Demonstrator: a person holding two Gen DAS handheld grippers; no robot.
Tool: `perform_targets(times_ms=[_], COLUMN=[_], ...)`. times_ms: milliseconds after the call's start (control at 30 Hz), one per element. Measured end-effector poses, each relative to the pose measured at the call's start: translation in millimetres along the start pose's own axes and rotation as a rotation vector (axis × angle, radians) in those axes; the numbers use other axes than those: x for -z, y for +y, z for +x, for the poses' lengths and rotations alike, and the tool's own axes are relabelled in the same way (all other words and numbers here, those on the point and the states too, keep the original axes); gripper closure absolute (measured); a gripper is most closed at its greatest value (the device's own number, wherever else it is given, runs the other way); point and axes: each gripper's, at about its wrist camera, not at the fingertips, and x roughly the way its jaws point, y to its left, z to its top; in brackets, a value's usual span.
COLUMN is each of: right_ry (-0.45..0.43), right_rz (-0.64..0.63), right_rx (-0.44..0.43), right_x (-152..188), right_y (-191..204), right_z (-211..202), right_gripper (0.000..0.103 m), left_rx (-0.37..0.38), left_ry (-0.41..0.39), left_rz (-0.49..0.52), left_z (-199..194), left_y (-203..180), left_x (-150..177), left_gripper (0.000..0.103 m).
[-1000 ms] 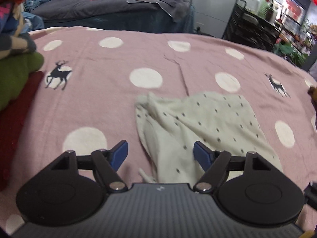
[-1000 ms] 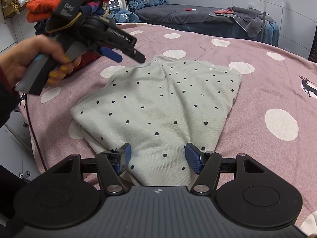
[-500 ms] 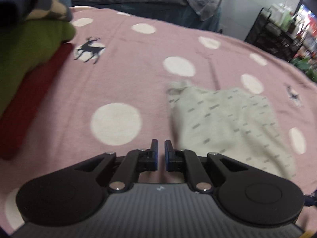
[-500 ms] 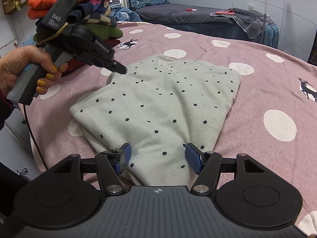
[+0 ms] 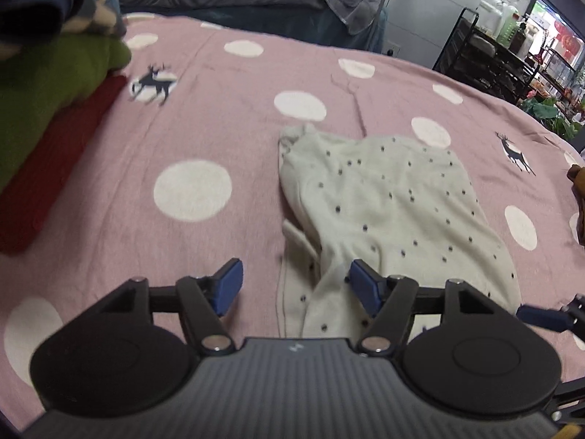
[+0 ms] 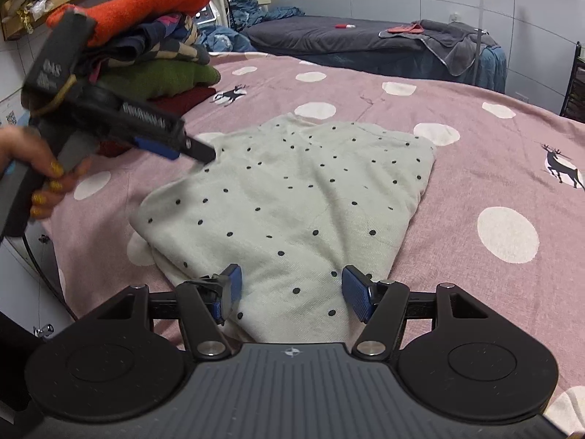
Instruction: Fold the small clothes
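Pink woven bedspread (image 6: 475, 139) with white discs and dark deer prints covers the bed that serves as the work surface.

1. Left gripper (image 5: 292, 285): black linkage arms, blue ribbed pads. Jaws stand wide apart and grip nothing. The right-hand pad (image 5: 362, 285) lies over the near folded edge of the garment; actual contact cannot be confirmed. In the right wrist view the same tool (image 6: 175, 148) is motion-blurred, held by a hand (image 6: 40, 179) with yellow-painted nails, its tip at the garment's far left edge.

2. Right gripper (image 6: 290, 289): same construction. Jaws stand wide apart, straddling the near end of the garment, with cloth between the pads. No clamping is visible. One blue fingertip (image 5: 541, 316) enters the left wrist view at the right margin; the rest is cut off.

3. Garment (image 6: 292, 212): small pale green knit piece with sparse dark dots, soft and matte, lying folded in layers on the bedspread between the two tools. Layered edges show at its left side (image 5: 299, 263). The part nearest each camera is hidden behind the gripper bodies.

4. Surroundings: stack of folded clothes (image 6: 157, 55), fuzzy orange on top, green and dark red below, at the bed's left edge. Second bed (image 6: 365, 40) with dark cover behind. Black wire rack (image 5: 486, 62) at far right, contents indistinct.
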Motion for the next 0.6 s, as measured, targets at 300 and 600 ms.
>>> perform_targets(times_ms=[300, 600], right_ry=[-0.019, -0.011], right_rz=[-0.003, 0.006], right_rx=[0.008, 0.007], right_x=[-1, 1], right_y=[-1, 0], right_z=[-8, -8], right_gripper=[0.003, 0.003], left_rx=[0.072, 0.119], left_ry=[0.024, 0.038], left_rz=[-0.064, -0.190], left_z=[-8, -18], left_y=[15, 42], left_x=[16, 20], left_gripper=[0.103, 0.049])
